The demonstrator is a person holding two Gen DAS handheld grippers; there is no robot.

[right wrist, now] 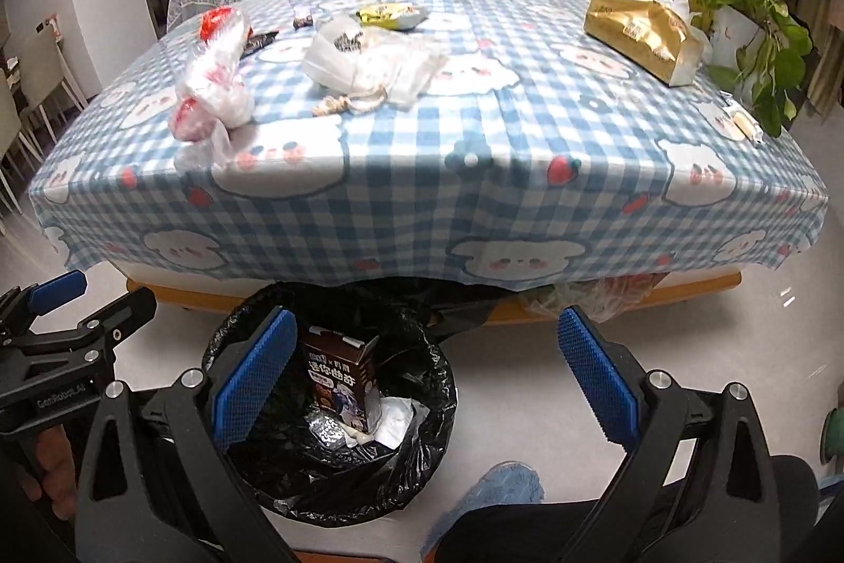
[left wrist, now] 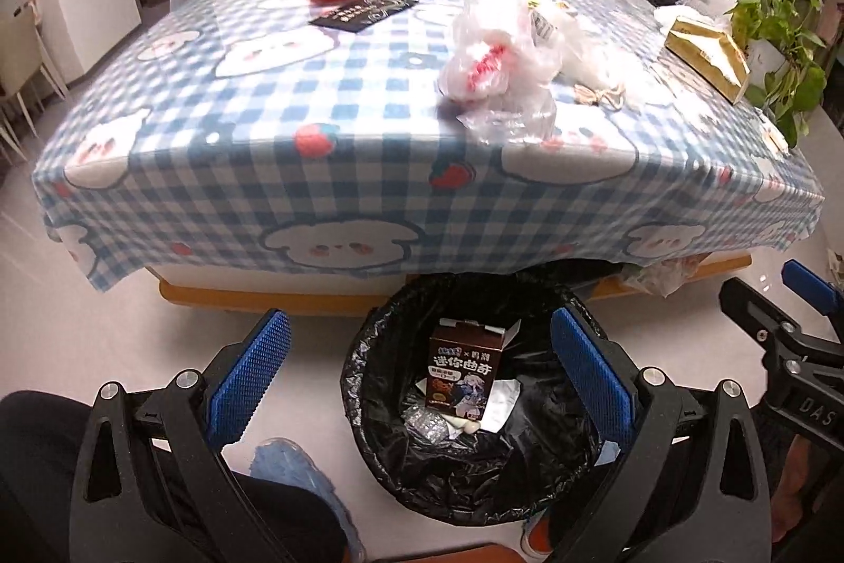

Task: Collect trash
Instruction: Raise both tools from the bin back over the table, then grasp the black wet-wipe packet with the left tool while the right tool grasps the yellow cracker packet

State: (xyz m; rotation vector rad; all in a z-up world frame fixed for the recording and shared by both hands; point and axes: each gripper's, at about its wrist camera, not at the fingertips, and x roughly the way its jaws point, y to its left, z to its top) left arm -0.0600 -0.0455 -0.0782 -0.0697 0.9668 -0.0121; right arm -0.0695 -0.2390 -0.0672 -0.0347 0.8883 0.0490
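While both grippers hang spread and empty over the bin (left wrist: 475,484), the left gripper (left wrist: 422,383) sits nearer the crumpled clear bags (left wrist: 496,61), up ahead on the table (left wrist: 316,172); the right gripper (right wrist: 422,373) faces bare cloth.

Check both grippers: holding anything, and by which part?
Nothing held. Left gripper and right gripper are both open and empty above the trash bin.

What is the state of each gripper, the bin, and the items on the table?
Left gripper: open, empty.
Right gripper: open, empty.
Round bin with black plastic liner: open, partly filled.
Brown cardboard carton: inside bin, top flaps open.
Clear crumpled plastic bag: lying on table.
Gold tissue box: lying on table.
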